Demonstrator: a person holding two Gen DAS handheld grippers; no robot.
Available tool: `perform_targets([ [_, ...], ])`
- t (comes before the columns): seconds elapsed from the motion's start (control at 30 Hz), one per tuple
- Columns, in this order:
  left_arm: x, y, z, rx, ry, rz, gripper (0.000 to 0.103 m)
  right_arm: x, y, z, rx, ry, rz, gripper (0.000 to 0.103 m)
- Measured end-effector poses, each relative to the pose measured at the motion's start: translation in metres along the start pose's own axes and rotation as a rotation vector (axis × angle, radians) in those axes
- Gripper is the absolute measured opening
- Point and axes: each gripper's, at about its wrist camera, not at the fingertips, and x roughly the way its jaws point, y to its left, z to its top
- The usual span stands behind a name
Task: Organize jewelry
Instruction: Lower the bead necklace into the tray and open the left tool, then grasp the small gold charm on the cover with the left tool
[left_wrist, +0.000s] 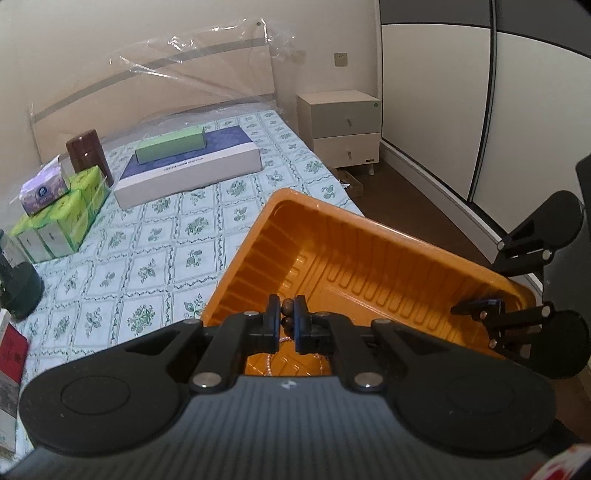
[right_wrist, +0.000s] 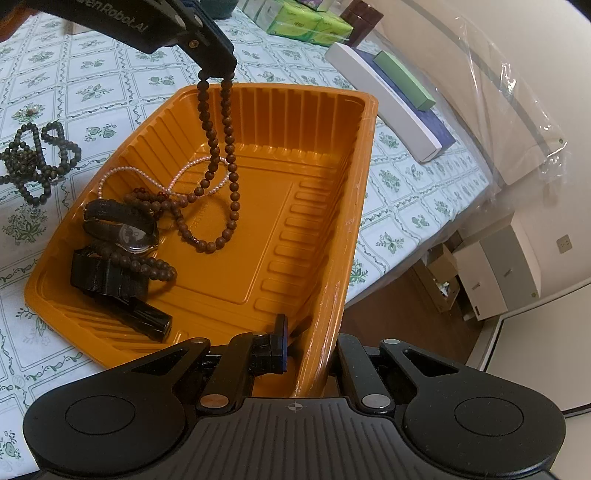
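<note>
An orange plastic tray (right_wrist: 314, 229) lies on the flowered bedsheet. My left gripper (right_wrist: 218, 72) hangs over its far end, shut on a long strand of brown wooden beads (right_wrist: 231, 155). The strand's lower loop rests on the tray floor. In the left wrist view the same beads (left_wrist: 287, 314) show between the left gripper (left_wrist: 288, 321) pads. My right gripper (right_wrist: 308, 347) is shut on the tray's near wall, also seen as the right gripper (left_wrist: 480, 308) on the tray (left_wrist: 332, 210) rim. Inside lie a pearl necklace (right_wrist: 147, 171), a watch (right_wrist: 135, 236), a black strap (right_wrist: 107, 277) and a black tube (right_wrist: 153, 321).
More dark bead strands (right_wrist: 33, 162) lie on the sheet left of the tray. Farther up the bed are a white and blue box (left_wrist: 188, 166) with a green box (left_wrist: 170, 146) on it, and tissue packs (left_wrist: 59, 218). A nightstand (left_wrist: 341, 125) stands past the bed's edge.
</note>
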Motion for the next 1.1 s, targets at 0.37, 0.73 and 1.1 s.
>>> perform_targets([
  [0.37, -0.008, 0.009, -0.003, -0.034, -0.009, 0.016, 0.012, 0.000, 0.000, 0.000, -0.001, -0.002, -0.001, 0.006],
  [0.73, -0.071, 0.077, -0.044, -0.148, -0.036, 0.170, 0.018, 0.000, 0.000, 0.000, -0.001, -0.001, -0.003, 0.006],
  [1.1, -0.115, 0.152, -0.145, -0.300, 0.071, 0.378, 0.020, -0.001, 0.000, 0.000, 0.001, 0.000, -0.004, 0.006],
])
